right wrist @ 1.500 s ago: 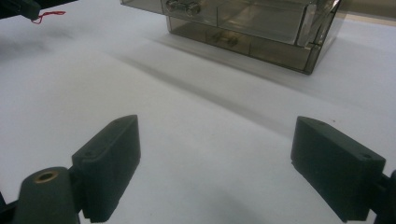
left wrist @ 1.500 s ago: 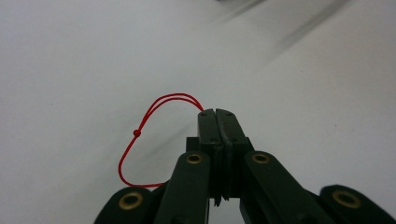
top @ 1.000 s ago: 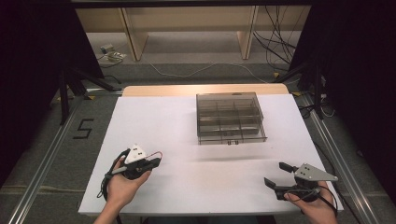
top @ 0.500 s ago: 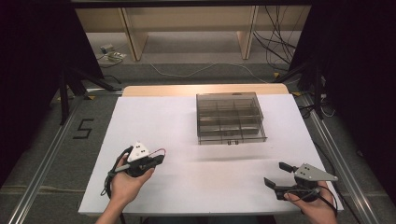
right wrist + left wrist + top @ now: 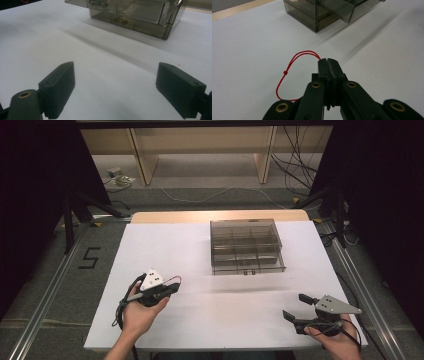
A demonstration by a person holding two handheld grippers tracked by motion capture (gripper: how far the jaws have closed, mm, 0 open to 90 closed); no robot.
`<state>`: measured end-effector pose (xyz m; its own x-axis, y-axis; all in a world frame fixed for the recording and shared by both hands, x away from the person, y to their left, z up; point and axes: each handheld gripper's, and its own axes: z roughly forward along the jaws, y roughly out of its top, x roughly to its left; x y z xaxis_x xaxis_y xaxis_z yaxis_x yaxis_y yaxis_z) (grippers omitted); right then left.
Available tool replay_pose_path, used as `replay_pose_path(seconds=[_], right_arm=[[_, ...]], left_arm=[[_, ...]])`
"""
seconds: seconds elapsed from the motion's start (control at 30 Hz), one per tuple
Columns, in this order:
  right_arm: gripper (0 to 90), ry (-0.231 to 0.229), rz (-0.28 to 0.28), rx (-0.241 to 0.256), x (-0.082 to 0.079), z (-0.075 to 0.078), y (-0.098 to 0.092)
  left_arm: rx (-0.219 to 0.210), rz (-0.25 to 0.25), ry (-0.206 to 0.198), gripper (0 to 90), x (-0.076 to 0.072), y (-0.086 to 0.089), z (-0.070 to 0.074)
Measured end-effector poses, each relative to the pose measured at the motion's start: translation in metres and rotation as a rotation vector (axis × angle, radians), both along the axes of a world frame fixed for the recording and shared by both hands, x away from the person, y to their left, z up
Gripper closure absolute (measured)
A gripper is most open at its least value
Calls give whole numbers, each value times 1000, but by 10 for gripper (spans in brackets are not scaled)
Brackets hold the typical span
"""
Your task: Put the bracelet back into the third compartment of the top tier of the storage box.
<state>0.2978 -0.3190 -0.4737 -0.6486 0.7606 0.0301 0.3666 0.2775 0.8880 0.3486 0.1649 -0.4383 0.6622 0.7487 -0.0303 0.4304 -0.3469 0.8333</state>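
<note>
Right gripper [image 5: 115, 87] had its black jaws wide apart above white table [image 5: 100, 75], smoky transparent organizer box [image 5: 132, 17] stood ahead, small metal parts inside.

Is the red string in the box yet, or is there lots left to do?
Not yet. Done: the left gripper has pinched the thin red knotted string between shut jaws. In hand: it holds it near the table. Left: reaching the smoky clear plastic compartment box; the right gripper waits open.
</note>
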Motion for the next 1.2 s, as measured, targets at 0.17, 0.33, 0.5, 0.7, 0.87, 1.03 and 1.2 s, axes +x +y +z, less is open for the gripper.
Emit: replay_pose_path(seconds=[0.17,0.33,0.5,0.7,0.87,1.03,1.2], right_arm=[[161,0,-1,0,0,0,0],[161,0,0,-1,0,0,0],[161,-1,2,-2,0,0,0],[161,3,0,1,0,0,0],[161,3,1,1,0,0,0],[161,5,1,2,0,0,0],[161,6,2,3,0,0,1]], left_arm=[[3,-7,-4,899,2,-4,1],[5,-13,-12,899,3,-8,3],[1,-16,-18,899,5,-11,5],[-1,-22,-24,899,7,-16,8],[-4,-26,-27,899,8,-20,9],[-7,-27,-32,899,10,-23,11],[-8,-32,-35,899,11,-25,12]])
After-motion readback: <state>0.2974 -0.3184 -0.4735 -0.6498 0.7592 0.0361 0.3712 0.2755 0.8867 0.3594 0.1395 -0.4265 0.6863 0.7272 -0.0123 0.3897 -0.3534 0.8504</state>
